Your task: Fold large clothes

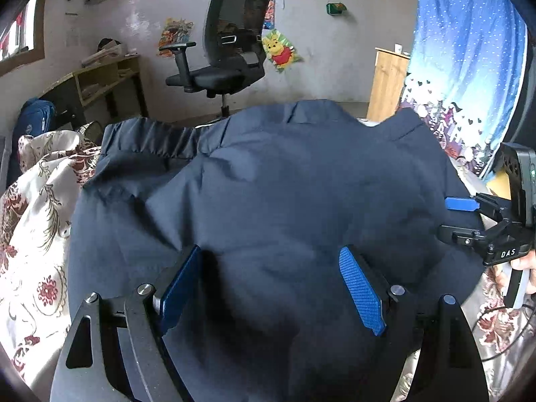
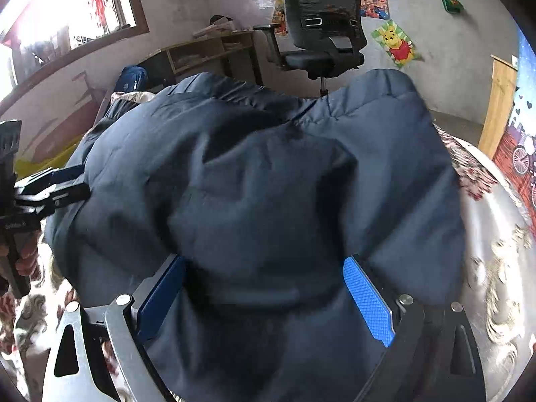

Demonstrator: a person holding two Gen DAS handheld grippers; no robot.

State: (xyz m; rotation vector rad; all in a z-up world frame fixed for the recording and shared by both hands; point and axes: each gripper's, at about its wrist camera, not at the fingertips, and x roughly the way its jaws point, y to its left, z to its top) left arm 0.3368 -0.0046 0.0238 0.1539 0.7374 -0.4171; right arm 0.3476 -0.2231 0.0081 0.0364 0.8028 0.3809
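A large navy garment [image 1: 284, 184] lies spread over a floral bedsheet [image 1: 37, 221], with an elastic hem bunched at its far left. My left gripper [image 1: 271, 288] hangs over the garment's near part, jaws wide apart and blue pads [image 1: 361, 291] clear of the cloth. My right gripper [image 1: 450, 219] shows at the garment's right edge, held by a hand. In the right wrist view the garment [image 2: 268, 167] bulges up between the wide-open fingers of my right gripper [image 2: 264, 298]; the pads [image 2: 368, 301] do not pinch it. The left gripper [image 2: 78, 184] sits at the cloth's left edge.
Beyond the bed stand a black office chair [image 1: 231, 43], a wooden desk [image 1: 100, 80] with a blue bag [image 1: 37, 117] beside it, and a wooden cabinet [image 1: 385, 83]. A blue patterned curtain [image 1: 469, 67] hangs at the right. A window [image 2: 67, 10] is at the far left.
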